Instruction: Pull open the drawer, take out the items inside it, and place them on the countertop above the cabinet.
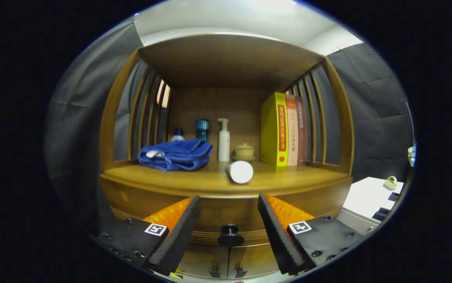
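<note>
Now tool (pixel 229 220) fingers wide apart, drawer knob (pixel 230 234) between, untouched

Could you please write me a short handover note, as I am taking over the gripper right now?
Gripper: open, holding nothing, fingers spread either side of the drawer knob, which sits between them, not yet gripped.
Drawer: looks closed, under the countertop.
On the countertop: a folded blue towel, a white tube lying on its side, a pump bottle, a small lidded pot and three upright books.
Done: gripper lined up with the knob.
Left: close on the knob, pull the drawer open, move its contents to the countertop. Contents unseen.
</note>
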Available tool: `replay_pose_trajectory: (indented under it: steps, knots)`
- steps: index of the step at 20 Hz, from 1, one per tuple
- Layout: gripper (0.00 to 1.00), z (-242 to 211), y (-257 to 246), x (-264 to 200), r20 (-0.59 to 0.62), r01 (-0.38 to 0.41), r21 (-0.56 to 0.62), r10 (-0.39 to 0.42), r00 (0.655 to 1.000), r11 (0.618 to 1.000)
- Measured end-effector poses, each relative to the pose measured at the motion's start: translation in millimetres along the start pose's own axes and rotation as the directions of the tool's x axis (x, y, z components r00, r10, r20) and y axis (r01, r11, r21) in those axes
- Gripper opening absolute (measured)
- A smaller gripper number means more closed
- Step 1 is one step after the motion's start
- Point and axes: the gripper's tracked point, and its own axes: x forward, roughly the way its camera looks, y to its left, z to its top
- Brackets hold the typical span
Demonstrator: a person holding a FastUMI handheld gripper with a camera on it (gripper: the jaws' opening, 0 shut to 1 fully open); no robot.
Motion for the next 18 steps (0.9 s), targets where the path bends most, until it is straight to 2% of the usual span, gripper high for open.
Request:
replay_pose_trajectory:
  steps: [6, 9, 12, 18]
  knots:
    - [0.97, 106, -7, -40, 0.137, -0.022, 0.024, 0.019, 0.99, 0.999]
    - [0.97, 152, -14, -60, 0.143, -0.05, 0.01, 0.048, 0.989, 0.999]
    - [0.97, 182, -24, -88, 0.144, -0.075, 0.074, 0.064, 0.987, 0.994]
    - [0.97, 214, -62, -108, 0.173, -0.028, 0.077, 0.015, 0.985, 0.997]
